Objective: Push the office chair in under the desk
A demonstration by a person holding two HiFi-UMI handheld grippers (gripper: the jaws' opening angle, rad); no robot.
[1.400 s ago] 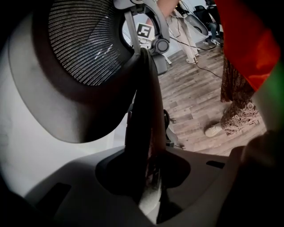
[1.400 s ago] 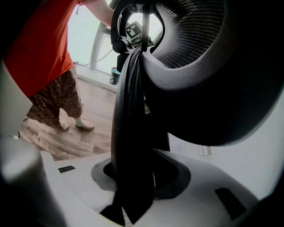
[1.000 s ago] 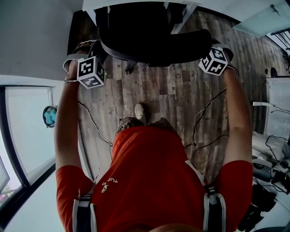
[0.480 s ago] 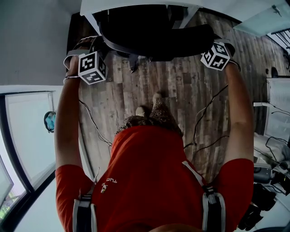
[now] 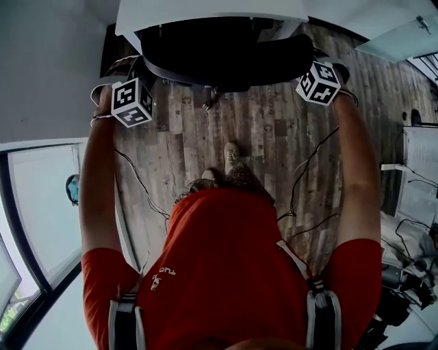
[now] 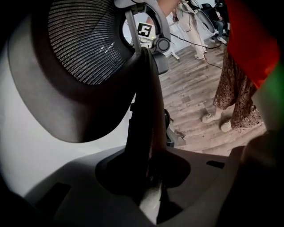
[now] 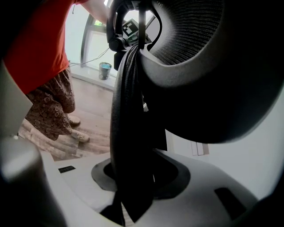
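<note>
1. Office chair (image 5: 226, 51) stands on the wood floor (image 5: 267, 137); its front part is tucked beneath the white desk (image 5: 205, 8); its curved back sticks out toward the person.
2. Left gripper (image 6: 148, 186) is clamped on the left edge of the chair's back; the dark rim runs straight between its jaws.
3. Right gripper (image 7: 133, 186) grips the opposite edge the same way; the back spans from one gripper to the other.
4. One shoe (image 5: 231, 154) is planted behind the chair, well apart from it.

Only the red shirt (image 5: 226, 273) bears lettering, unreadable.
</note>
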